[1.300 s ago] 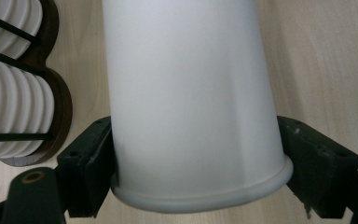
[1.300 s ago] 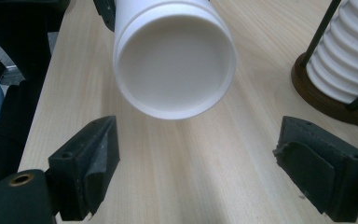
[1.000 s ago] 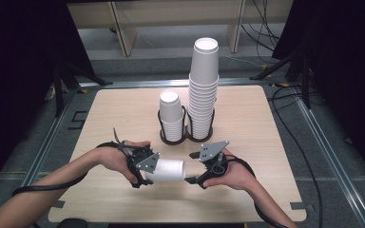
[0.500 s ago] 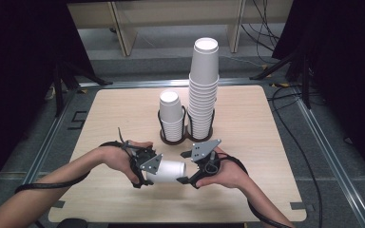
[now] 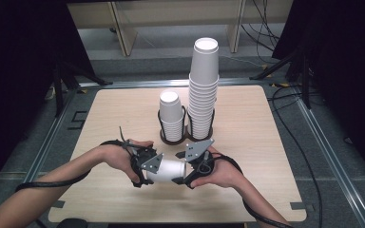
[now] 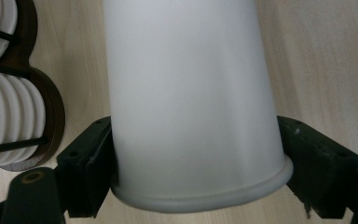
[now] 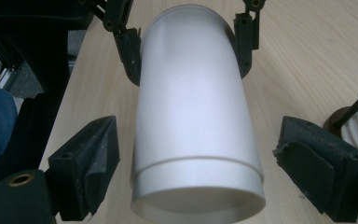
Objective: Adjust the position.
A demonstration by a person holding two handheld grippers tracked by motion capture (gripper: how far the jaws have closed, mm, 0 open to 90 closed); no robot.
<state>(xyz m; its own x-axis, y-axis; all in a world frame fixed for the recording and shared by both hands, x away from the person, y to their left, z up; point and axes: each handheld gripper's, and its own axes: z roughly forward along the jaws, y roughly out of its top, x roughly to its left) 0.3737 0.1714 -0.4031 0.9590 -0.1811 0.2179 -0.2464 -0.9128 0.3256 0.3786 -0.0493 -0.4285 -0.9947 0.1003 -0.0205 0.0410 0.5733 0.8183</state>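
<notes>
The two hands have drawn together over the last second, and the right gripper has slid in along the horizontal paper cups, so the pull-apart looks about to begin rather than under way. Starting at the left: the left gripper, at about 9 o'clock of the cups, has its jaws clamped on the cup body just above the rolled rim, both pads pressing the white wall in the left gripper view (the cup bulges slightly between them). The cups lie on their side just above the wooden table, at 6 o'clock from the cup holder with its short stack and tall stack. On the right, the jaws stand apart, straddling the base end with clear gaps on both sides; a seam there shows one cup nested in another. Next call, I'd judge: close and pull.
</notes>
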